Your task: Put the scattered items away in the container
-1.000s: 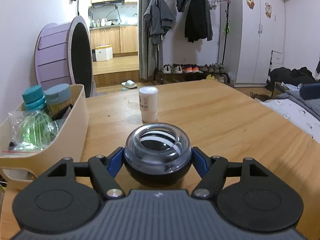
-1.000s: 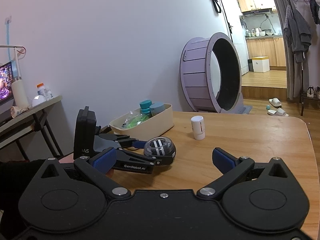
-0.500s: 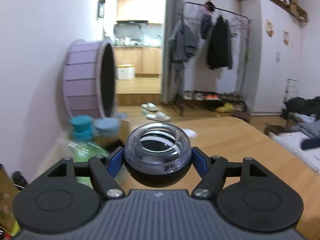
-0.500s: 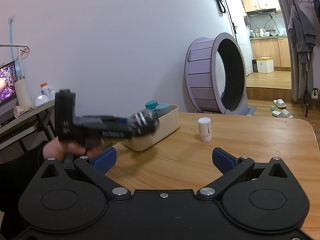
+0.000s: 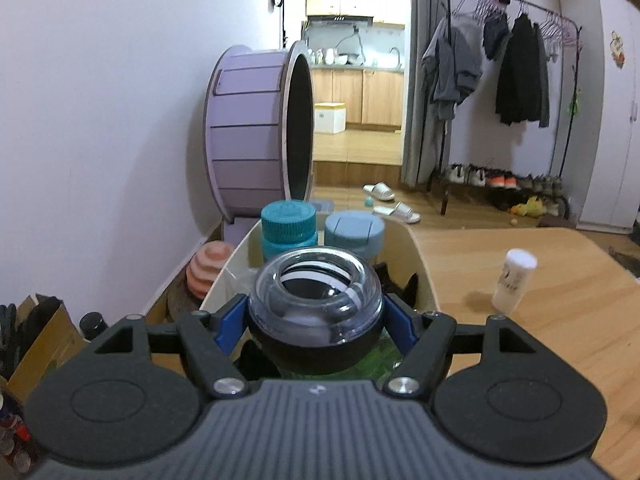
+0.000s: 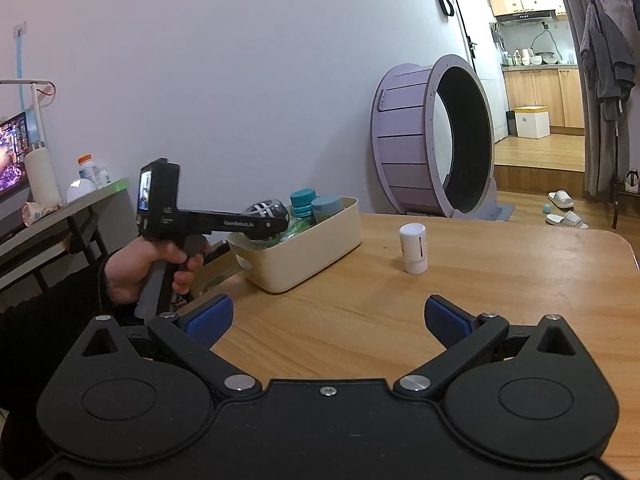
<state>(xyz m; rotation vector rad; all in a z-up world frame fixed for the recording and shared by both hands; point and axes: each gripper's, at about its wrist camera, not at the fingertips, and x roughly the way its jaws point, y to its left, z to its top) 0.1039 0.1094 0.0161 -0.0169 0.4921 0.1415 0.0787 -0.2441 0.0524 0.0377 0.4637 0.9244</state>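
The wooden counter fills the lower right of my right-wrist view, and the cream container sits at its left edge, centre-left of that frame. My left claw is clenched on the gyro ball, both blue pads pressed to its sides, holding it in the air above the container's near end; in the left-wrist view the ball sits at centre, in front of 2 teal-capped bottles standing inside. My left hand grips the handle at left. My right claw is released, jaws wide and nothing between them. The white bottle stands upright on the counter, right of the container and apart from it.
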